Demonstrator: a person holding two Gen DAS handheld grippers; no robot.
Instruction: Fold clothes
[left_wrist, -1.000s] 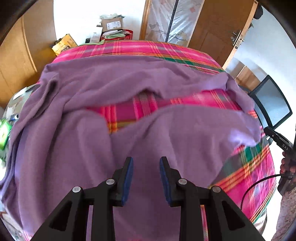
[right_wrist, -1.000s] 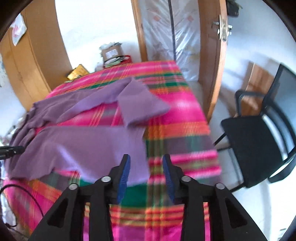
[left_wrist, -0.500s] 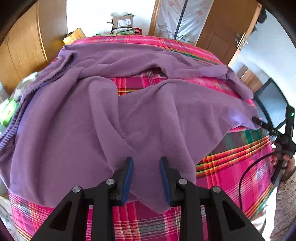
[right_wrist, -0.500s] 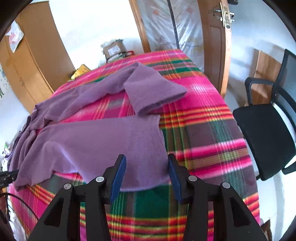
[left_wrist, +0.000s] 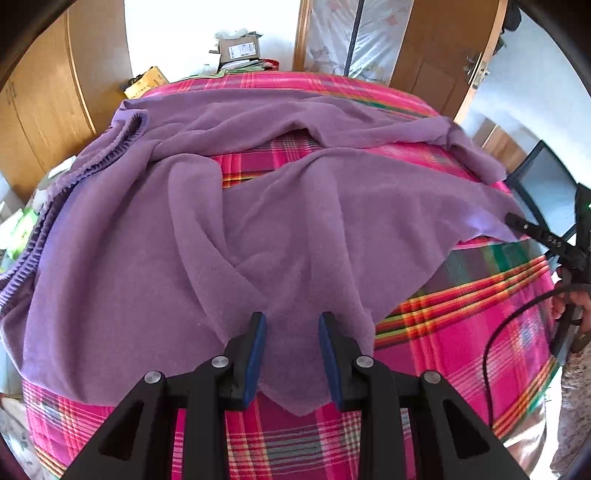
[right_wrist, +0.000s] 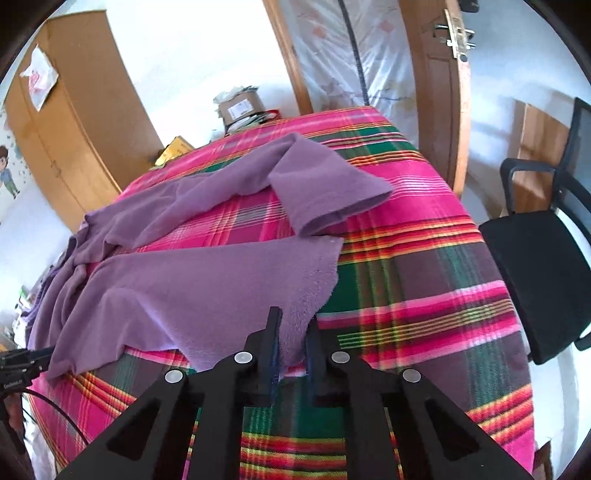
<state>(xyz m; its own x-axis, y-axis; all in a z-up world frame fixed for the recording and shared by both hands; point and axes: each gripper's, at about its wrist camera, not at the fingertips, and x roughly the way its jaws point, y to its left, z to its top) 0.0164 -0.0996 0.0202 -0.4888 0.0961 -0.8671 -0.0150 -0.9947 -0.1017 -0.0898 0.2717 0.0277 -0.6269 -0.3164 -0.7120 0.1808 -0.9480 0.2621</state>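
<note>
Purple fleece trousers (left_wrist: 280, 229) lie spread on a bed with a pink plaid blanket (left_wrist: 461, 332), the elastic waistband (left_wrist: 110, 147) at the left. My left gripper (left_wrist: 291, 350) is open, its blue pads on either side of the near hem without gripping it. In the right wrist view the near trouser leg (right_wrist: 207, 288) runs leftward and the far leg (right_wrist: 325, 184) is bent back on itself. My right gripper (right_wrist: 293, 341) is shut on the near leg's cuff corner at the blanket's front. The right gripper (left_wrist: 535, 236) also shows at the left wrist view's right edge.
A black office chair (right_wrist: 535, 266) stands right of the bed by a wooden door (right_wrist: 439, 110). Cardboard boxes (left_wrist: 238, 51) are piled behind the bed's far end. Wooden wardrobes (right_wrist: 74, 122) line the left. A black cable (left_wrist: 517, 314) hangs near the person's hand (left_wrist: 570, 301).
The right gripper's fingers have closed onto the cuff corner of the near leg. The left gripper has drawn back to the near hem and stays open.
</note>
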